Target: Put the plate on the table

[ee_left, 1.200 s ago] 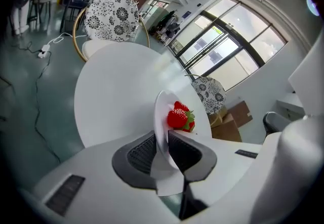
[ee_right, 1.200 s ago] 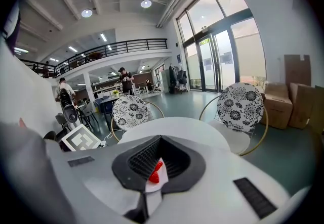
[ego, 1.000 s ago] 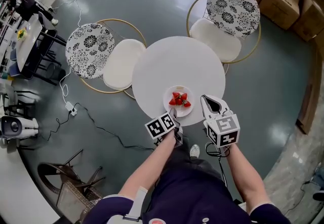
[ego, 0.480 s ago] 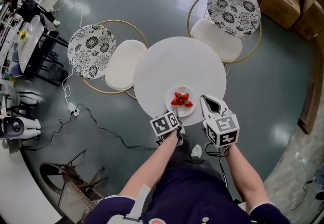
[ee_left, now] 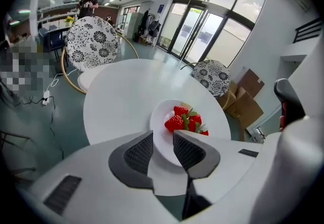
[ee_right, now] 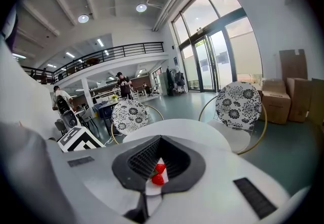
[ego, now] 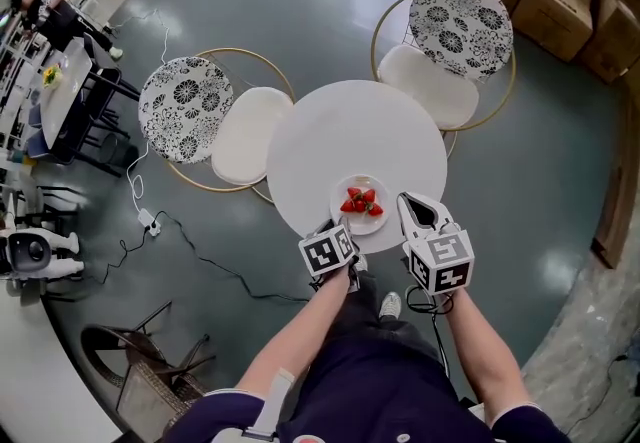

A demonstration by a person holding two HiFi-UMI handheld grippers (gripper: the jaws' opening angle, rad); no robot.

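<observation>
Head view: white plate (ego: 374, 224) of strawberries (ego: 359, 201), flat on round table (ego: 340, 136) near its close edge; left gripper (ego: 342, 228) at the plate's rim, right gripper (ego: 404, 201) just beside the plate.
Left gripper view: jaws just opened, spread; rim between them, unpinched.
Right gripper view: jaw tips together, nothing held.

head view: high up, faces steeply down, whole table (ego: 340, 131) far below
left gripper view: close, angled down along jaws onto plate (ee_left: 163, 134)
right gripper view: close, near level, across table
shared: table, plate, chairs (ego: 180, 101)
</observation>
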